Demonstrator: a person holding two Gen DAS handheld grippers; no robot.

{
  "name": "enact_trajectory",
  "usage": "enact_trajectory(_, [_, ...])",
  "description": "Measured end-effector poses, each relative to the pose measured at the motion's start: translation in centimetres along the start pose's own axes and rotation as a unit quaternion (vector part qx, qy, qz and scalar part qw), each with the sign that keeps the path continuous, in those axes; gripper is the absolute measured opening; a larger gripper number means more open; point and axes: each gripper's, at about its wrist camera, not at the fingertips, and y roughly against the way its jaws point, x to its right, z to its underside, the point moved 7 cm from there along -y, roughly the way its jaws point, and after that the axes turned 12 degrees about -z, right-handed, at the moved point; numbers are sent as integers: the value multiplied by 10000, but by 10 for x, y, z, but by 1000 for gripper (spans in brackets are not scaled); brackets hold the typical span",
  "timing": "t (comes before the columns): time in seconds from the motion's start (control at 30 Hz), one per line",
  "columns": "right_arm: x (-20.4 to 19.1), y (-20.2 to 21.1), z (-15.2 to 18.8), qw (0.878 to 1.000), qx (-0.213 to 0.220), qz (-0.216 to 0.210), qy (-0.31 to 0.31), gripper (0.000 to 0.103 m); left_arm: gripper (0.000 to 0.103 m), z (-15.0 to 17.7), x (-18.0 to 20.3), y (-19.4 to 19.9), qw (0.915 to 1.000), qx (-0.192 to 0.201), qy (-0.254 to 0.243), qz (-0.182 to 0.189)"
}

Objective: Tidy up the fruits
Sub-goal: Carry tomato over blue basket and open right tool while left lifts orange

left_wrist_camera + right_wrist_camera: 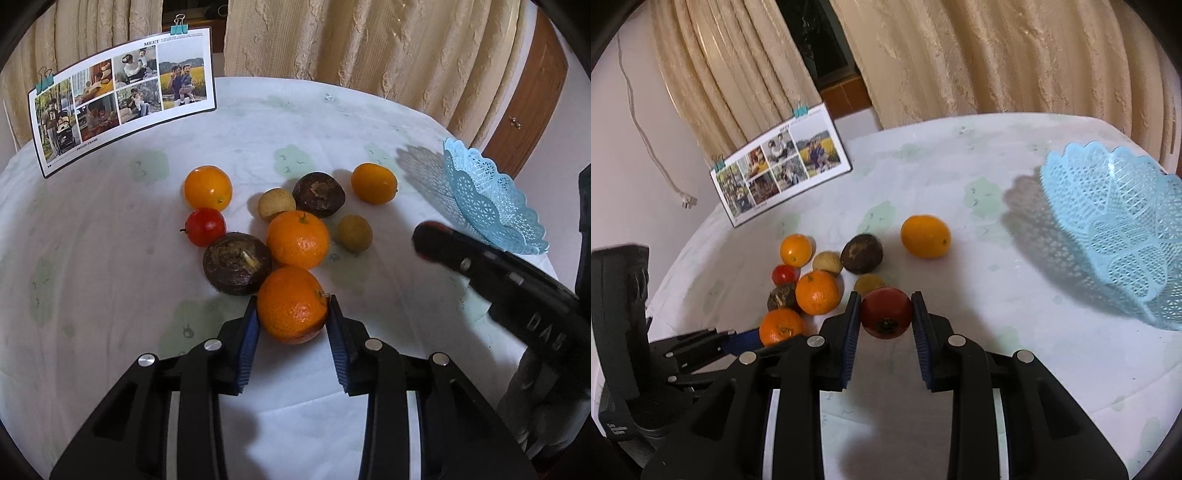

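In the left wrist view the left gripper (291, 314) has its blue pads against both sides of a near orange (291, 304) that sits on the counter (110, 258) at the near edge of the fruit pile, touching a dark brown round fruit (237, 263) to its left; a second orange (297, 239) lies just beyond, with a small red fruit (205, 226) to the left and a yellow-orange citrus (373, 183) further right; I judge the orange firm, fairly light and slightly pebbled, so a hold across its widest part suits it and it should not slip, though hard squeezing could bruise the peel; the blue lace basket (495, 199) stands at the far right, and what shows of its inside from here holds no fruit; the right gripper's black body crosses in front of it. In the right wrist view the right gripper (885, 314) is closed on a dark red fruit (885, 312), held clear of the cloth with its stem end toward the camera; its skin looks smooth and glossy, so I judge it more slippery and softer than the orange, best held at mid-girth; the basket (1115, 236) lies to the far right, well apart, its visible interior empty; the pile stays at the left.
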Motion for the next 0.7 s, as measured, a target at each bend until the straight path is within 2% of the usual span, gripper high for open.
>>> enact_trajectory(0.17, [13, 30, -14, 9988, 458, 143, -102, 28, 35, -1, 4, 14, 9999, 155, -55, 11])
enact_trajectory(0.3, [31, 62, -27, 9945, 919, 465, -194, 28, 35, -7, 9, 27, 9995, 299, -101, 36])
enact_trajectory(0.4, [52, 88, -36, 9872, 1294, 888, -301, 28, 35, -11, 15, 32, 9992, 364, -145, 49])
enact_trajectory(0.5, [77, 104, -38, 9804, 1435, 1270, -453, 28, 35, -15, 23, 38, 9989, 424, -215, 55])
enact_trajectory(0.7, [123, 119, -28, 9718, 1496, 1636, -809, 29, 35, -23, 40, 42, 9981, 497, -364, 57])
